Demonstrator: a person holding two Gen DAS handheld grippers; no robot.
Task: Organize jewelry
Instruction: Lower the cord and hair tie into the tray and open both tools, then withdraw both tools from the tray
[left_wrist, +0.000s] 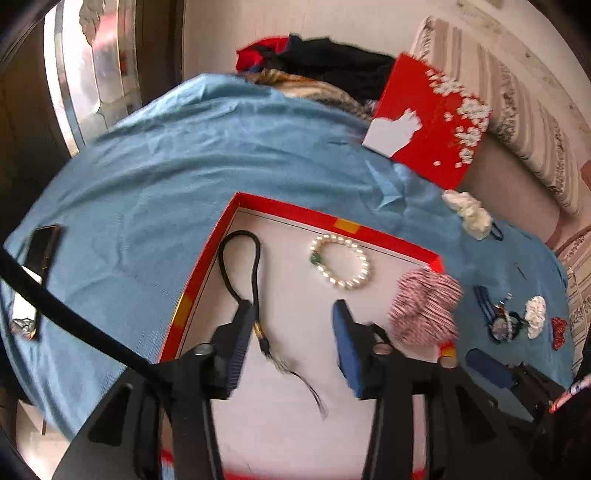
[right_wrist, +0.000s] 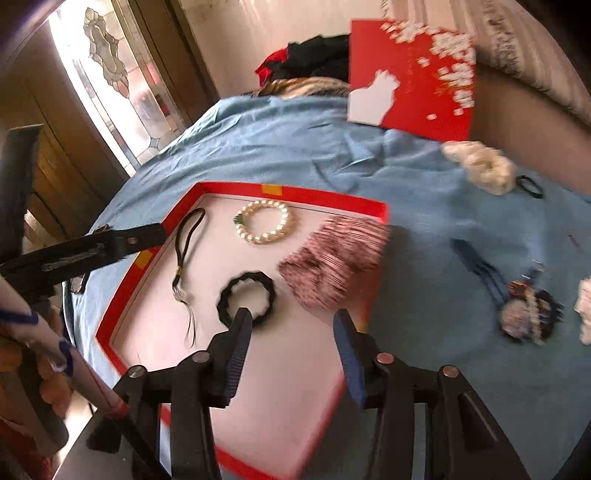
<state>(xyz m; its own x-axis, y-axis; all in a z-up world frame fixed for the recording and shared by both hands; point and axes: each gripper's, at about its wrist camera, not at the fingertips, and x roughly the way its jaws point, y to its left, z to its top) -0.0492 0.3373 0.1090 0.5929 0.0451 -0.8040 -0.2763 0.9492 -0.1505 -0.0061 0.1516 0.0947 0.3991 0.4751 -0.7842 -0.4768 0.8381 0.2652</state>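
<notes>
A: You're over a worktop under a creased blue cloth (left_wrist: 184, 155), with a glazed door (right_wrist: 110, 74) far left and a striped cushion (left_wrist: 517, 122) far right. The red tray (left_wrist: 207, 273) with its white floor sits near you, and its red lid (left_wrist: 432, 122) leans at the far right.

B: What does each camera give you?

A: Your left camera shows the black cord with a tassel (left_wrist: 240, 266) by the tray's left wall, the pearl bracelet (left_wrist: 341, 260) beyond it, and the striped scrunchie (left_wrist: 424, 306) over the tray's right edge. It misses the black scrunchie (right_wrist: 246, 297), which only your right camera shows, lying in the tray just beyond the right tongs (right_wrist: 291, 321).

B: And outside the tray?

A: A cream scrunchie (right_wrist: 480, 166) and a beaded clip (right_wrist: 528, 314) lie on the cloth to the right.

B: The tongs?

A: Both point steeply down into the tray. Your left tongs (left_wrist: 291, 314) stand spread, the cord's gold ferrule beside the left finger, nothing pinched. Your right tongs are spread too, empty, the left finger overlapping the black scrunchie's near rim; touching or not, I cannot tell.
</notes>
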